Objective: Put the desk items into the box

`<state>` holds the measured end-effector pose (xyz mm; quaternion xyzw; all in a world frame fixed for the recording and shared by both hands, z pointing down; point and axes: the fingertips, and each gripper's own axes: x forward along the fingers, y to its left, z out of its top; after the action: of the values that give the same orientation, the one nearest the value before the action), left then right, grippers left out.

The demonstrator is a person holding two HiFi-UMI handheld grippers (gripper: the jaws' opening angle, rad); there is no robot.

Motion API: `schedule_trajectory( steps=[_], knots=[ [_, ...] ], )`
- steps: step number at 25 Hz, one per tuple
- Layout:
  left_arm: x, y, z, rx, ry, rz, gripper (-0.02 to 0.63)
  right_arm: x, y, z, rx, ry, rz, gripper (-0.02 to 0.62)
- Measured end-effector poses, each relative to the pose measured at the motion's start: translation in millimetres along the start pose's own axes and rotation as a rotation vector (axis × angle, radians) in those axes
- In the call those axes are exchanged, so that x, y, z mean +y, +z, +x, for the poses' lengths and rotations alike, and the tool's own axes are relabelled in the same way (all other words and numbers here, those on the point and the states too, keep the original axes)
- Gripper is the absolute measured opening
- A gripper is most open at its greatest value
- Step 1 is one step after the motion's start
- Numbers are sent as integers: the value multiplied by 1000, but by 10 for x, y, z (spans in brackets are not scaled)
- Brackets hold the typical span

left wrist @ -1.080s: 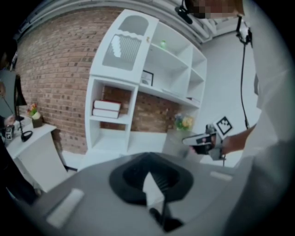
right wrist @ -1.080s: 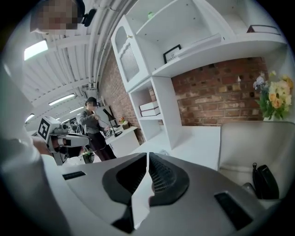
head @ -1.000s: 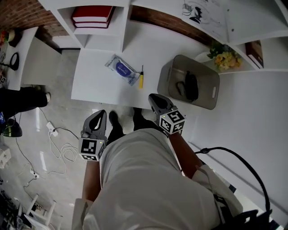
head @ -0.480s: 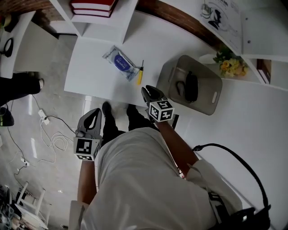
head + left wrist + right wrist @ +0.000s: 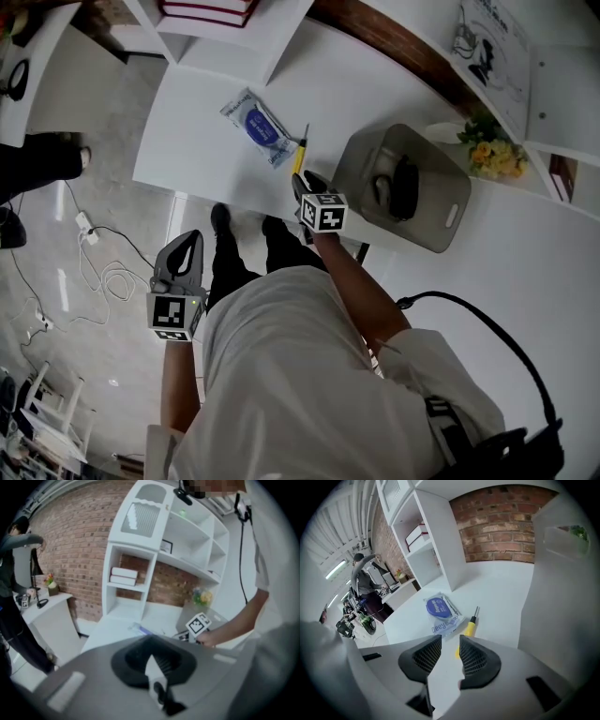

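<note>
**deskrat:** Where's everything at on the desk-tidy run? Anything in the box yet?

**me:** The grey box (image 5: 452,234) sits over on the right part of the white worktop (image 5: 202,155). There's one black thing with a cord (image 5: 401,186) lying in it. It looks like a mouse, but I can't swear to that. The yellow-handled screwdriver (image 5: 299,161) and the blue packet (image 5: 257,126) are both out on the worktop, left of the box and just beside each other. The packet is further back and the screwdriver is nearer the front edge.

**deskrat:** And your hands?

**me:** My right hand-held gripper (image 5: 302,182) is low at the front edge of the worktop, pointing down at the screwdriver, with the yellow handle end just past the jaw tips. The jaws have just been opening. They stand apart with a clear gap, and nothing sits between the pads, only bare worktop showing through. As far as I can see it isn't touching the screwdriver. My left hand-held gripper (image 5: 187,242) hangs off to the side, well apart from the worktop and out over the floor (image 5: 84,187). Its jaws are together with nothing in them.
</note>
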<state>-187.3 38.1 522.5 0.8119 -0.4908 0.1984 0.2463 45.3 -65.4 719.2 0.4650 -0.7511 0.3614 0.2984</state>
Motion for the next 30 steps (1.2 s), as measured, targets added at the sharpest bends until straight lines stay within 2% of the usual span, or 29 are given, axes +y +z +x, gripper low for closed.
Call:
schedule_trajectory(
  steps=[14,19,22,30],
  knots=[
    [120,-77,-5,30,51,-40,3,-224,-282,477,134,-62,26,125],
    [184,-161,-33,44,71,-57,3,-282,-392,590,180,-127,0,127],
    [212,-194,-66,46,78,-63,3,-334,-396,594,184,-176,4,80],
    [180,-137,-45,24,52,-45,3,-340,-279,427,156,-171,58,64]
  ],
)
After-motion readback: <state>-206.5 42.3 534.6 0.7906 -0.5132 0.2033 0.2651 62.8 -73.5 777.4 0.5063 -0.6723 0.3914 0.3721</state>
